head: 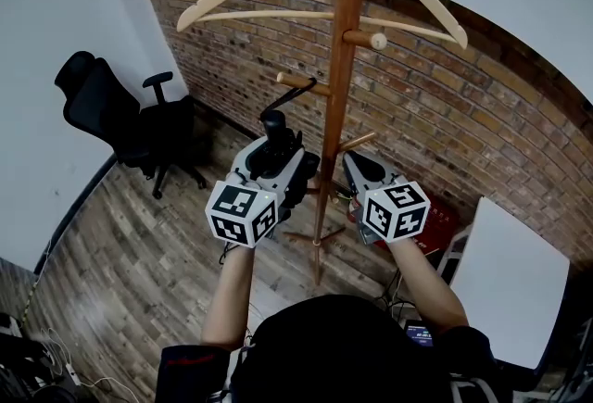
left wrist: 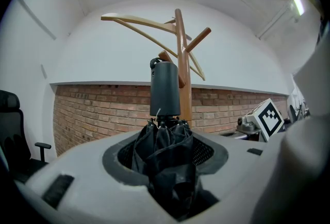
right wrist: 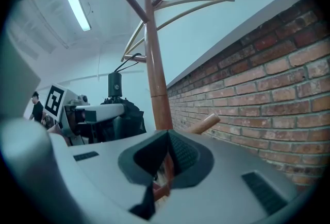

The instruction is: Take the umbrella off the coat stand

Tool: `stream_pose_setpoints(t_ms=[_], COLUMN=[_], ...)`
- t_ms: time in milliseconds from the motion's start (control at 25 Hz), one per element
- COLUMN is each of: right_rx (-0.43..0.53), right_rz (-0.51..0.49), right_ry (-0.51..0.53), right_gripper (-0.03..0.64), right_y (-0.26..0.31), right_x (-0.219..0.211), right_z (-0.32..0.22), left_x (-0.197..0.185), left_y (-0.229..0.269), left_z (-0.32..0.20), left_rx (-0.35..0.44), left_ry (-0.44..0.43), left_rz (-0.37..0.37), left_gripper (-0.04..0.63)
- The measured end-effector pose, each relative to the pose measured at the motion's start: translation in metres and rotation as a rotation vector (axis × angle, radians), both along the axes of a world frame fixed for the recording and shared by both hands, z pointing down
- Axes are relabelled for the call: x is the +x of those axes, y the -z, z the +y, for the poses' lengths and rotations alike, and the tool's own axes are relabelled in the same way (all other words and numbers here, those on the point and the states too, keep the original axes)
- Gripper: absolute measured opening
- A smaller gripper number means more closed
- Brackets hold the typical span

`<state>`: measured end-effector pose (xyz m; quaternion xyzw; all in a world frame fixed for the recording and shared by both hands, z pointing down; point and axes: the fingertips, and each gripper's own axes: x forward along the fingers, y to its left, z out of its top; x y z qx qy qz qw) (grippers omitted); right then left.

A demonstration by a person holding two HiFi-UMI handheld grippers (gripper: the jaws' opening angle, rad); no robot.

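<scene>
Umbrella [head: 274,134]: black, compact, folded; canopy bunched in loose pleats.
Handle [left wrist: 165,89]: dark plain cylinder, with a thin strap at its end.
Pose: lies about level, handle end toward the stand; the canopy [left wrist: 164,151] is clamped between the jaws of the left gripper [left wrist: 166,158].
Place: just beside the pole, at its 9 o'clock in the head view.
Strap: runs up to a side peg [head: 301,82]; appears looped over it.
Stand [head: 338,68]: wooden, reddish-brown, upright pole with angled pegs.
Strap peg: juts toward 9 o'clock at mid-height.
</scene>
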<state>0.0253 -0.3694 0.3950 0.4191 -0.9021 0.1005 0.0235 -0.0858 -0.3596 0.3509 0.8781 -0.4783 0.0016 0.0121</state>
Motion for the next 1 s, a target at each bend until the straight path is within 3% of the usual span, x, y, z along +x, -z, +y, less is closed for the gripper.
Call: stream_pose_setpoints(t_ms=[320,1000], right_rx=[0.007,-0.012], right_rz=[-0.006,-0.007], right_ry=[0.023,0.041], right_gripper=[0.028,0.028], right_y=[0.003,0.002], right_x=[-0.008,-0.023], right_z=[0.001,0.014], left_x=[-0.017,-0.03], left_y=[0.009,-0.002], left_z=[0.005,0.021], left_rx=[0.012,-0.017], left_ry=[0.037,0.058], left_rz=[0.031,-0.006], left_gripper=[0.225,0.225])
